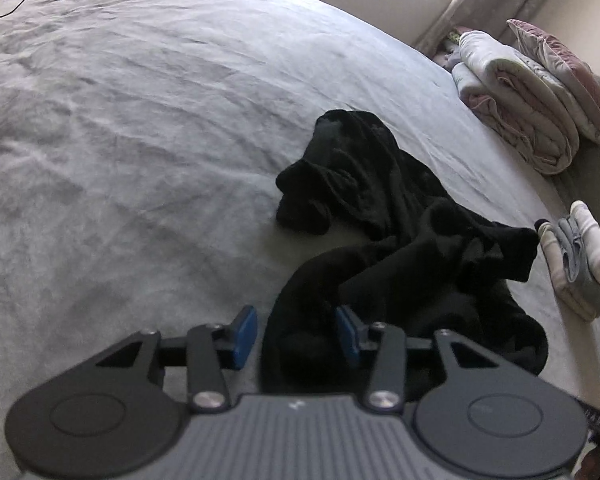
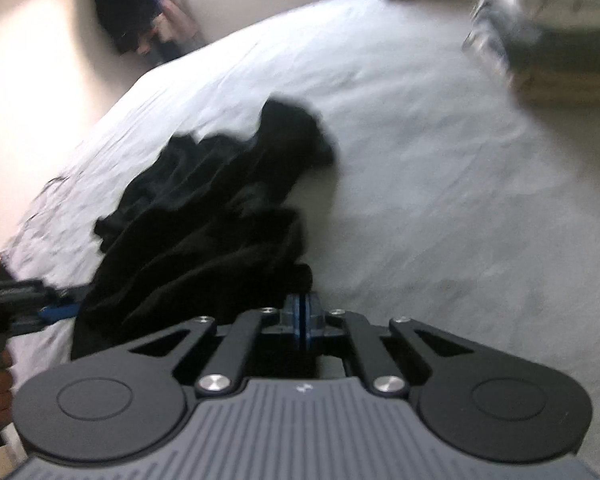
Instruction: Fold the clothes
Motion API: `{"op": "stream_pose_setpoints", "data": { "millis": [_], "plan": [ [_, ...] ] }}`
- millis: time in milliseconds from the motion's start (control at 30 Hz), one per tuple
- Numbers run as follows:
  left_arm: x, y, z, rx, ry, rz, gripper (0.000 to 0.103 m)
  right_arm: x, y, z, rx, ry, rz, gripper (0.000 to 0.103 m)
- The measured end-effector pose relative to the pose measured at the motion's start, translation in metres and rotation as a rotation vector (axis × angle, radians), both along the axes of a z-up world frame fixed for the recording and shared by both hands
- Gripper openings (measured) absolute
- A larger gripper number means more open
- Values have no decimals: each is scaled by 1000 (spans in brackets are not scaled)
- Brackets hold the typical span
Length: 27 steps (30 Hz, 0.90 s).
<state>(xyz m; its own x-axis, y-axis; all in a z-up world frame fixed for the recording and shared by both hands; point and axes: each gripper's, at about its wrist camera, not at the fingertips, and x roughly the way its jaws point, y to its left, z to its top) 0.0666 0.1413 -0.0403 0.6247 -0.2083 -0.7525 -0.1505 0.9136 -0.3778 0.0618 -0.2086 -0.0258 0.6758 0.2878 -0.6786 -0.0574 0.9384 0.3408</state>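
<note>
**Desk:** Where's the garment?

**Me:** The black garment [image 1: 400, 240] lies crumpled on the pale grey bedsheet [image 1: 140, 140], toward the side of the bed nearest me. My left gripper [image 1: 296, 330] points down at its near end, blue pads [image 1: 244, 330] apart, with a fold of the black cloth lying between them; the pads aren't pressing on it.

**Desk:** And the right one?

**Me:** My right gripper [image 2: 302, 322] has its pads closed flat against each other, right at the near edge of the garment [image 2: 204, 220]. Whether any cloth is pinched between them I can't tell (that view is blurred, and the dark fabric hides the tips).

**Desk:** Anything else around?

**Me:** Folded bedding [image 1: 520, 96] stacked at the far right edge of the bed, a small folded pile of pale clothes [image 1: 580, 264] nearer, and a black cable [image 1: 24, 2] at the far left corner.
</note>
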Motion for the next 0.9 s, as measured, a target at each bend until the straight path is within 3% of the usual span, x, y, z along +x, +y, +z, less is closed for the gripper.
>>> {"op": "stream_pose_setpoints", "data": {
  "millis": [167,367,533,600,900],
  "plan": [
    [-1,-4,5,-26,-21,-30,44,-3,-36,21,-73,-114,-159,3],
    [-7,-17,10,3,-27,-116,45,0,-81,20,-14,-101,-277,3],
    [-19,-19,12,42,13,-175,46,-5,-84,19,21,-78,-239,7],
    [-27,-18,12,45,33,-192,46,-11,-82,22,22,-72,-212,15],
    [-52,-19,3,-33,135,-245,46,-45,-65,26,-29,-30,-55,15]
  ]
}}
